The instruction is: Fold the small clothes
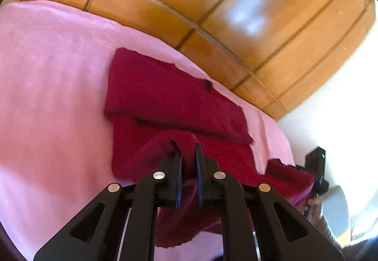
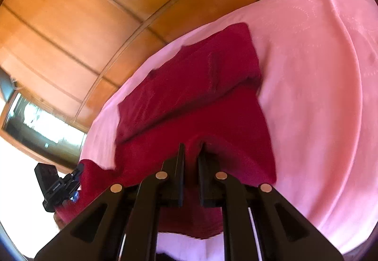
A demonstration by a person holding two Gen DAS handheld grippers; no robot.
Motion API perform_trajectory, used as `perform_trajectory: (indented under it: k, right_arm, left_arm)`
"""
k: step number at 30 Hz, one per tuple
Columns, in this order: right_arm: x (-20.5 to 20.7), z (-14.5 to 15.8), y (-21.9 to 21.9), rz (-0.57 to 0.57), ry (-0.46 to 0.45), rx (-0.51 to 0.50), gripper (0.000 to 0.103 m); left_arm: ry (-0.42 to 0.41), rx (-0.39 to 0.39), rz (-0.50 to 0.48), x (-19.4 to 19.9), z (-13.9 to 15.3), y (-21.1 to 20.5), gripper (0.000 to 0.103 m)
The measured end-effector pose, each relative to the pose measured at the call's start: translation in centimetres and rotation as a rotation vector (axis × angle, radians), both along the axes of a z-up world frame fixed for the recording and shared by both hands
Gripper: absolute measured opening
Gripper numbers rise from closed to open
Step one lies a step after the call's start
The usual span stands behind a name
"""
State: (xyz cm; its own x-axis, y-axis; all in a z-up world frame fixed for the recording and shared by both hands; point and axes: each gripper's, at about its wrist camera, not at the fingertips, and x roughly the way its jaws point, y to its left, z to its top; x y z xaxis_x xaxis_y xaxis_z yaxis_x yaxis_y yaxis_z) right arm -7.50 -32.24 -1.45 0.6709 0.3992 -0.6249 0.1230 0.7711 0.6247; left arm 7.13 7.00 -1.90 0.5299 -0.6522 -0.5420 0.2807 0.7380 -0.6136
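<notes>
Together both grippers, tilted downward, pinch the red garment.

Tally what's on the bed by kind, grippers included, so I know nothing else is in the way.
Red garment: 1, partly folded, near edge lifted
Pink bedspread: 1, under the garment
Grippers: 2, left gripper and right gripper, each shut on the garment's near edge
Total: 4

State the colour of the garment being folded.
Dark red garment, clearest in the right wrist view.
</notes>
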Motion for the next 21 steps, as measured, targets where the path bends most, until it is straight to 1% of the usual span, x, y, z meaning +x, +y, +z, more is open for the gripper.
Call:
perform_trajectory:
  k: [1,2,4,5,6,7,8,9,11,13,15,16,17,18,19,20,21]
  right_arm:
    - [0.6,-0.1,-0.2,-0.009,0.006,0.000,0.009]
    - [1.2,-0.1,-0.4,-0.018,0.010,0.002,0.012]
    - [1.8,-0.3,-1.5,-0.052,0.005,0.013,0.034]
    - [1.8,-0.2,-1.8,-0.065,-0.006,0.022,0.056]
    - [1.6,-0.1,-2.3,-0.079,-0.019,0.029,0.065]
    - [1.4,-0.1,-2.5,-0.080,-0.025,0.035,0.068]
    - [1.0,-0.2,-2.7,-0.079,-0.029,0.038,0.072]
    - [0.5,-0.3,-2.9,-0.081,-0.032,0.034,0.077]
    - [-0.2,-0.6,-2.8,-0.084,-0.019,0.008,0.081]
    - [-1.1,-1.2,-2.7,-0.073,0.004,-0.040,0.081]
    - [-1.8,-2.4,-2.3,-0.059,0.032,-0.089,0.081]
    - [-1.8,-3.0,-2.0,-0.052,0.046,-0.105,0.081]
    - [-1.8,-3.8,-1.5,-0.037,0.065,-0.125,0.077]
    - [-1.8,-4.3,-1.0,-0.027,0.078,-0.139,0.067]
    - [-1.5,-4.7,-0.5,-0.017,0.088,-0.151,0.061]
    - [-1.2,-5.0,0.1,-0.018,0.096,-0.186,0.053]
    - [-0.9,-5.0,0.4,-0.020,0.095,-0.214,0.048]
  left_arm:
    - [0.010,0.017,0.021,1.3,-0.2,-0.2,0.009]
    - [0.026,0.028,0.045,1.9,-0.3,0.5,0.012]
    - [0.090,0.001,0.077,3.7,-1.3,1.2,0.035]
    - [0.109,-0.023,0.102,4.1,-1.6,1.8,0.063]
    - [0.116,-0.063,0.148,4.3,-1.6,2.8,0.073]
    - [0.111,-0.105,0.171,4.6,-1.6,3.5,0.076]
    - [0.109,-0.132,0.179,5.0,-1.5,4.2,0.076]
    - [0.109,-0.137,0.204,4.9,-1.6,5.2,0.076]
    - [0.104,-0.122,0.212,4.5,-1.7,6.0,0.076]
    - [0.091,-0.098,0.149,3.6,-2.1,5.9,0.076]
    - [0.082,-0.005,0.075,2.7,-2.9,4.8,0.076]
    - [0.091,0.041,0.044,2.4,-3.6,4.0,0.076]
    - [0.106,0.060,0.025,2.2,-4.3,3.5,0.076]
    - [0.140,0.077,-0.004,2.0,-5.6,2.6,0.076]
    - [0.153,0.084,-0.018,1.9,-6.3,2.3,0.063]
    - [0.167,0.101,-0.039,1.8,-7.2,1.5,0.047]
    - [0.163,0.112,-0.038,1.7,-7.4,1.1,0.043]
